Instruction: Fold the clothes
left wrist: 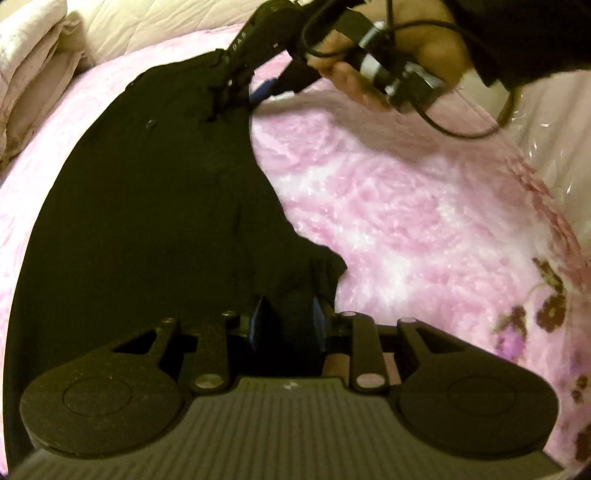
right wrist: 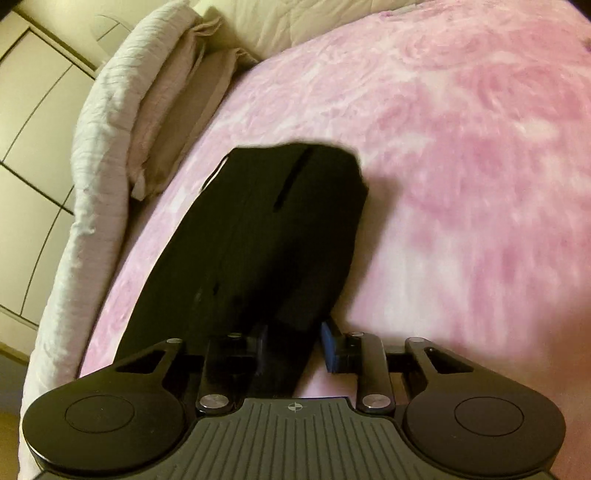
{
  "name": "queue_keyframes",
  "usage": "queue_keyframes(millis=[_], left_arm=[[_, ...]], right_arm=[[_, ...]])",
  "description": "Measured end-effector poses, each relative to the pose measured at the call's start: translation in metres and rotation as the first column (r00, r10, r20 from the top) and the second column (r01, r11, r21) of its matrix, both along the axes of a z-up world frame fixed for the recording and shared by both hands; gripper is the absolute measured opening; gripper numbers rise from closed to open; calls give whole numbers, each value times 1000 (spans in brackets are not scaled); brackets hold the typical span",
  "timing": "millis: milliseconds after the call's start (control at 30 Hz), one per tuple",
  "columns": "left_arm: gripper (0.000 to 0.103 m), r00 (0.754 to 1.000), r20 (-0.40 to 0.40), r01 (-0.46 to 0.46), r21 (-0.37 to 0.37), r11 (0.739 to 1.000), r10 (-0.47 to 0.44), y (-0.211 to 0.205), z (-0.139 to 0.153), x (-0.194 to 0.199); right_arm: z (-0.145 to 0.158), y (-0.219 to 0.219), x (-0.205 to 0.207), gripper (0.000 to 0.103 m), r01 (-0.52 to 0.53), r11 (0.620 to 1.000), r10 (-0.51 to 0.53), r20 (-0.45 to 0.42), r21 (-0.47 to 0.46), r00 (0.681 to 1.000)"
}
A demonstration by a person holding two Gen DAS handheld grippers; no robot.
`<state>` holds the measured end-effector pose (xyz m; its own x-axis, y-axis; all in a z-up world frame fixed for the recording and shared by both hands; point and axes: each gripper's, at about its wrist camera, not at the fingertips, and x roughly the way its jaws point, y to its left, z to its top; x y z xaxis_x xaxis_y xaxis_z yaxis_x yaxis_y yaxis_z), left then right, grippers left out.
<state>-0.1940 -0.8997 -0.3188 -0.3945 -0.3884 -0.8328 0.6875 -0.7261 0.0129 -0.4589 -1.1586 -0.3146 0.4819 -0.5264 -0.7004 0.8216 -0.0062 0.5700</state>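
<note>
A black garment lies spread on the pink blanket, with a small button near its far end. My left gripper is at the near edge, and dark cloth fills the gap between its blue pads. At the garment's far corner, a hand holds my right gripper, with one blue pad showing. In the right wrist view the black garment runs away from my right gripper, slightly raised and casting a shadow. Cloth sits between the fingers.
Folded pale bedding and a cream quilt lie along the bed's far left side. A cupboard stands beyond the bed. A clear plastic bag and a flowered cover lie at the right. A cable hangs from the right gripper.
</note>
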Motion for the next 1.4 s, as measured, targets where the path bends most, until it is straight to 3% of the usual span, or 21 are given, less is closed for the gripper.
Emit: queue_keyframes(millis=[133,200,267,333,400,467,500,567,633,733,800,867,967,1000,1033,1100,1167,1267,1333,1400], left_arm=[[24,994,-48,-98,-32,995,96,-3,20,21],[24,985,-41,-169,-48,984,167,-11,24,35],[24,973,-12,-229,-46,972,229,-21,20,48],[24,960,32,-278,-36,960,279,-34,11,58],[24,947,92,-307,-12,952,307,-43,-2,68],[28,944,117,-310,-14,951,309,-44,-9,80],[28,941,123,-315,-19,949,314,-44,-10,87],[30,928,155,-337,-36,941,339,-41,-9,104],[30,905,190,-378,-48,924,380,-37,-9,125],[36,864,225,-453,-43,891,450,-28,-11,159],[36,841,244,-491,-33,871,483,-19,-10,176],[36,821,258,-521,-25,853,509,-9,-9,188],[36,800,287,-543,-29,839,527,6,-9,198],[36,793,295,-550,-30,835,533,12,-9,202],[36,787,302,-556,-32,830,539,19,-9,206],[37,768,320,-576,-35,817,555,32,-10,220],[37,727,364,-611,-45,791,582,44,-11,237],[37,649,439,-664,-71,744,621,63,-11,262],[36,580,497,-699,-104,708,645,78,-9,276],[35,519,531,-726,-139,673,669,96,-5,289]], right_arm=[[22,12,-8,32,57,998,-61,-114,-35,992],[39,29,-10,33,79,992,-91,-125,-99,988],[50,44,-1,34,8,988,-28,-121,-156,992],[50,51,22,37,-137,974,114,-135,-180,984],[37,48,49,39,-302,938,263,-214,-173,941],[25,46,75,39,-458,876,403,-290,-152,868],[20,41,81,40,-498,854,433,-326,-149,840],[11,23,77,40,-511,843,417,-395,-167,818],[9,6,69,36,-499,845,385,-430,-191,817],[6,-13,59,20,-504,843,391,-429,-189,814],[6,-20,58,18,-502,846,392,-428,-179,814],[13,-24,57,19,-460,873,362,-412,-165,836],[34,-12,60,31,-390,906,313,-365,-161,877],[42,-8,63,39,-382,909,309,-346,-168,886],[47,-5,68,46,-397,900,319,-347,-179,882],[53,-2,83,49,-473,857,369,-394,-206,842],[46,-9,93,51,-519,834,404,-433,-188,806],[22,-23,98,51,-504,860,396,-524,-75,754],[28,-12,97,51,-460,882,350,-521,-96,779],[38,14,101,51,-459,879,342,-503,-126,794]])
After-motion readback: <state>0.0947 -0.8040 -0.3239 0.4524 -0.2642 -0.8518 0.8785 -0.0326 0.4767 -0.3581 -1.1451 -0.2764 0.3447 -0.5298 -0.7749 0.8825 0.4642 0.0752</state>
